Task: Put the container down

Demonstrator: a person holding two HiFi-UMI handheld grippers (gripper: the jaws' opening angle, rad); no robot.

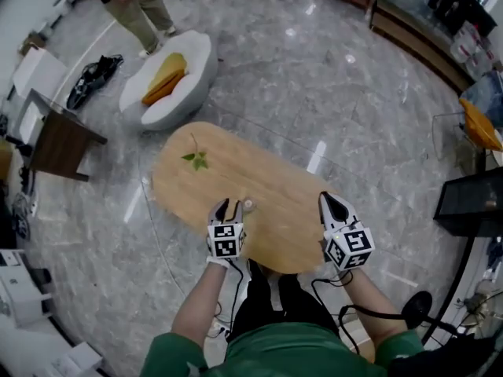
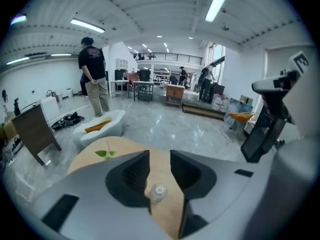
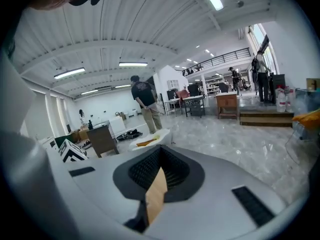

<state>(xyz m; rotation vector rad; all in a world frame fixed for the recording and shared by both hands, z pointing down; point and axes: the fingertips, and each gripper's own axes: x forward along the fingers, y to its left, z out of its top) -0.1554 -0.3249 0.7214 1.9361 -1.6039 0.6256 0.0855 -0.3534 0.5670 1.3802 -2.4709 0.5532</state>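
A small clear round container (image 1: 248, 205) stands upright on the oval wooden table (image 1: 259, 179), near its front edge. My left gripper (image 1: 229, 208) hovers just to its left, jaws partly apart. In the left gripper view the container (image 2: 158, 191) shows low in the gap between the jaws, on the tabletop (image 2: 160, 214), and the pads do not press on it. My left gripper (image 2: 160, 156) holds nothing. My right gripper (image 1: 333, 204) rests over the table's right end, jaws together and empty. The right gripper view shows its jaws (image 3: 161, 166) meeting at the tips, with a sliver of wood below.
A green leafy sprig (image 1: 196, 159) lies on the far left part of the table. Beyond it sit a white lounge chair (image 1: 169, 81) with a yellow cushion and a dark side table (image 1: 63, 144). A person (image 1: 134, 2) stands at the back left. Shelving lines the right side.
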